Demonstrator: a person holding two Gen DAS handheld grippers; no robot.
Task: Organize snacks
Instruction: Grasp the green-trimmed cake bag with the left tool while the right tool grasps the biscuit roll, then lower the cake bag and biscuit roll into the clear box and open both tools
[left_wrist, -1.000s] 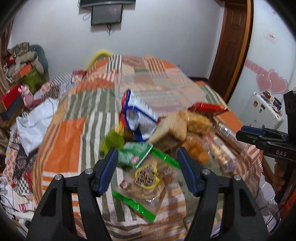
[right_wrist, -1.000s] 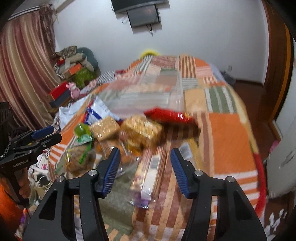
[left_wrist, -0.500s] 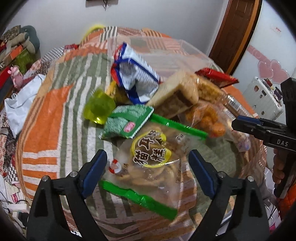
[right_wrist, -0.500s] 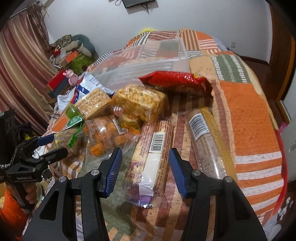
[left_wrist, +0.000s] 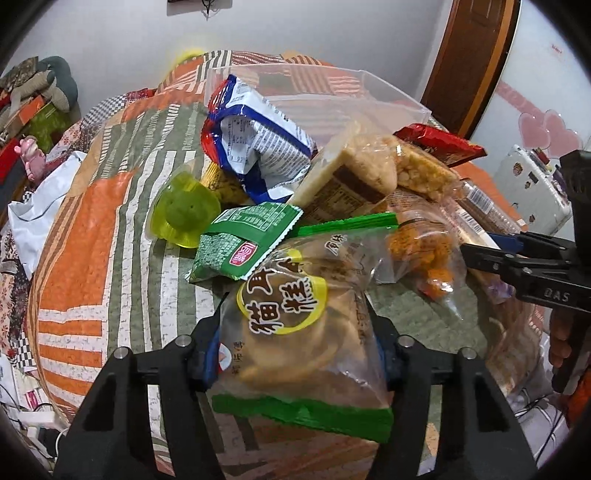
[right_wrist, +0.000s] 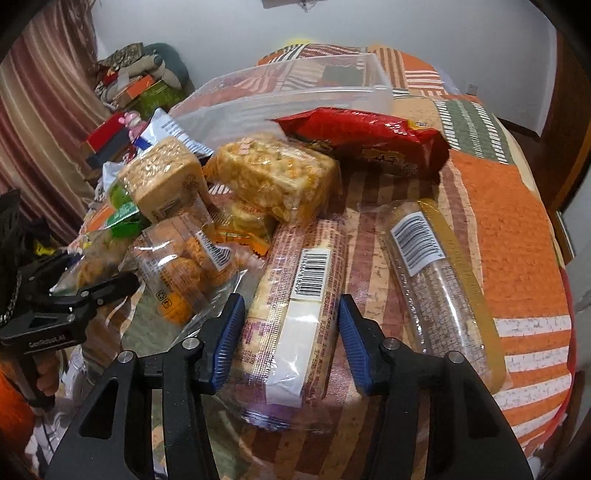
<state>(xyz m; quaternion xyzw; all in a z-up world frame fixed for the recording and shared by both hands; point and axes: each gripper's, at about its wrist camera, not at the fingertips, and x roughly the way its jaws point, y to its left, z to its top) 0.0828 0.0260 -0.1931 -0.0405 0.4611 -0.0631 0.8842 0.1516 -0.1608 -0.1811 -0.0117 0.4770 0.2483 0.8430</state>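
Observation:
A pile of snack packs lies on the patchwork bed. My left gripper (left_wrist: 297, 350) is open, its fingers on both sides of a clear green-edged biscuit bag (left_wrist: 295, 332), which bulges between them. My right gripper (right_wrist: 291, 339) is open around a long pink cracker pack (right_wrist: 299, 306) with a barcode. A clear plastic bin (left_wrist: 314, 92) stands behind the pile; it also shows in the right wrist view (right_wrist: 295, 85). Other snacks include a blue-white bag (left_wrist: 255, 136), a red bag (right_wrist: 365, 136), puffed-rice blocks (right_wrist: 273, 177), and a long clear tube pack (right_wrist: 436, 277).
A green jelly cup (left_wrist: 183, 214) and a small green packet (left_wrist: 243, 243) lie left of the pile. An orange snack bag (right_wrist: 184, 266) sits between the grippers. Cluttered shelves and a curtain (right_wrist: 40, 129) stand left of the bed; a wooden door (left_wrist: 476, 55) at right.
Both grippers moved forward and down onto the pile. The left one now straddles the biscuit bag with its jaws narrower; the right one now straddles the pink cracker pack.

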